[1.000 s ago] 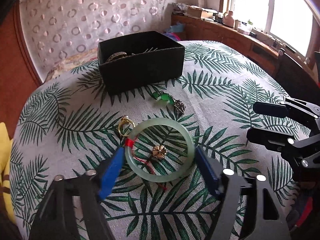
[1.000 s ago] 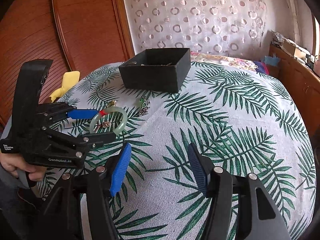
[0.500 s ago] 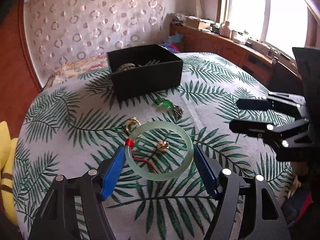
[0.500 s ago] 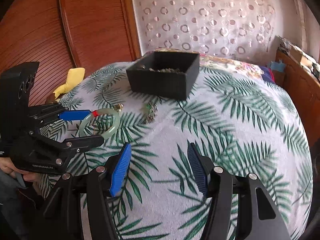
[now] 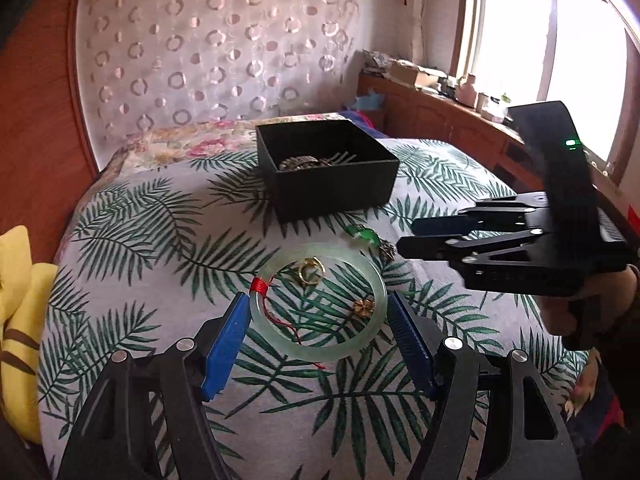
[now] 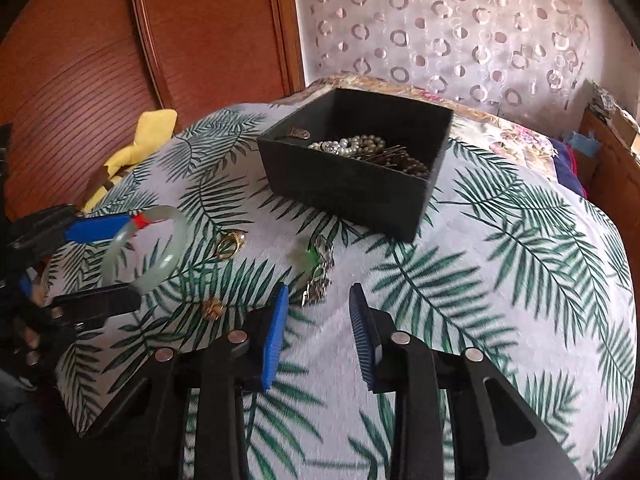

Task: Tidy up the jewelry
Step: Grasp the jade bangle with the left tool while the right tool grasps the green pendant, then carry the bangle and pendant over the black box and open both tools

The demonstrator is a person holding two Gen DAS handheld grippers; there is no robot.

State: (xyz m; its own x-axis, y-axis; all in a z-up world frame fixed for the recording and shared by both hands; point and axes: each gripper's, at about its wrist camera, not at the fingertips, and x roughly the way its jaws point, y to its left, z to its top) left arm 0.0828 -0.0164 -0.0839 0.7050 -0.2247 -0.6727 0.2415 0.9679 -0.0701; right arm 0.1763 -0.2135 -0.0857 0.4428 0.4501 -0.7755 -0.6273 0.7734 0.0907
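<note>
My left gripper [image 5: 318,314] is shut on a pale green jade bangle [image 5: 320,354] with a red thread, held clear above the palm-leaf tablecloth [image 5: 140,240]. Under it on the cloth lie a gold ring [image 5: 310,270] and a gold flower stud [image 5: 363,306]. A green pendant [image 6: 320,260] with a silver charm lies just ahead of my right gripper [image 6: 318,296]. Its jaws are closing with nothing between them. The black box [image 6: 348,196] behind holds pearls [image 6: 352,144] and other pieces. The right wrist view also shows the bangle [image 6: 176,248] in the left gripper [image 6: 120,266].
A yellow cloth [image 6: 136,148] lies at the table's left edge by the wooden wall. A wooden sideboard [image 5: 440,116] with clutter runs under the window at the right. A person's hand [image 5: 600,300] holds the right gripper [image 5: 412,236], close to the right of the bangle.
The left gripper has lifted the bangle off the cloth, leaving the stud and ring behind. The right gripper has moved in towards the pendant and its jaws have narrowed.
</note>
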